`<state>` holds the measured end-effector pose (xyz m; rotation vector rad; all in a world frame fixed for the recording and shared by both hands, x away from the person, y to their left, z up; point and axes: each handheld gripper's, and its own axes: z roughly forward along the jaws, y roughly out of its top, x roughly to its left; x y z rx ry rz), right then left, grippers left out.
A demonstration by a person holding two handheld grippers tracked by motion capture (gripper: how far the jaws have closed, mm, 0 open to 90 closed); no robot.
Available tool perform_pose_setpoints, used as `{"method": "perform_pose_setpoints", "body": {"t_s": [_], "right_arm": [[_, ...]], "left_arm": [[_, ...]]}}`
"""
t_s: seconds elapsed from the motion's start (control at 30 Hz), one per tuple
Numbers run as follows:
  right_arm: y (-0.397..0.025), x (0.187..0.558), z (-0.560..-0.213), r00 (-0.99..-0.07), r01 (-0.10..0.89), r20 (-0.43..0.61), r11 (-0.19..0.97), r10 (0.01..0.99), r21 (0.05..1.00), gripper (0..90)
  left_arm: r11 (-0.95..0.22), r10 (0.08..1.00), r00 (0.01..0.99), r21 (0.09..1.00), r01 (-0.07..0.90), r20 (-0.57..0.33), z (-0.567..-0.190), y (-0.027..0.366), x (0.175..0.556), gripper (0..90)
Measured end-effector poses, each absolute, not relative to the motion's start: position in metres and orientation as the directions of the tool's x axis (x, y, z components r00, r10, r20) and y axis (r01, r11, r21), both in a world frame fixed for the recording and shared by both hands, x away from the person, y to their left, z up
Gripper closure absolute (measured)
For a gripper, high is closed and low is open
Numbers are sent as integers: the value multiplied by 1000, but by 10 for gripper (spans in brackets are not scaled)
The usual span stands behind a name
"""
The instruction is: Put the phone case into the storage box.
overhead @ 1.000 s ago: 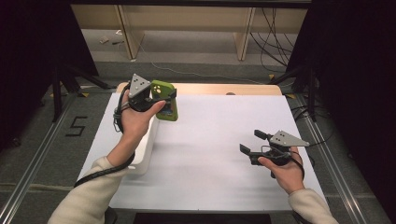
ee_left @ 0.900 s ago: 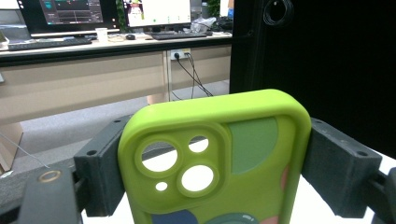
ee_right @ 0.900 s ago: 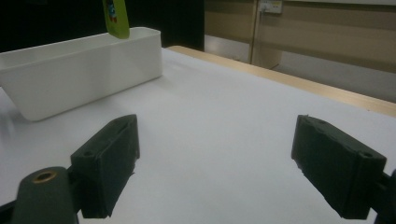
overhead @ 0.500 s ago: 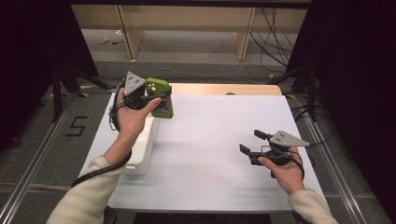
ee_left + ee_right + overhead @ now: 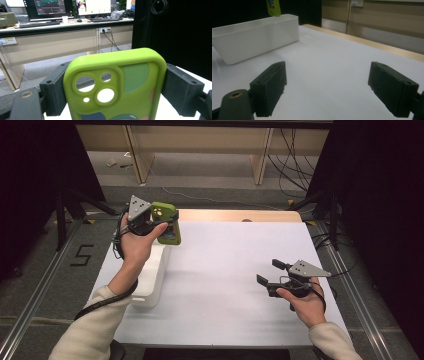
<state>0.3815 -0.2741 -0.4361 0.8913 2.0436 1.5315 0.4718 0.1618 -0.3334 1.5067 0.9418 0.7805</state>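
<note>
Where clamped phone case hangs, white bin beneath.

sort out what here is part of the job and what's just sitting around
Part of the job:
- green phone case, clamped between the left gripper jaws
- white bin on the table, with the case held over its far end

Just around:
- right gripper, open and holding nothing over the white table
- desks with monitors in the background
- cables on the floor

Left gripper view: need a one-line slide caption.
Left gripper clamps a green phone case by its sides, camera cutouts facing the lens, office desks behind.
</note>
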Motion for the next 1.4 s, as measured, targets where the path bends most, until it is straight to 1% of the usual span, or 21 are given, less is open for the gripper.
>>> {"method": "perform_pose_setpoints", "body": {"t_s": [1.4], "right_arm": [[-274,381,-437,-702,239,33,191,712,952,162]], "left_arm": [[-44,906,422,988,147,-23,-334,179,479,167]]}}
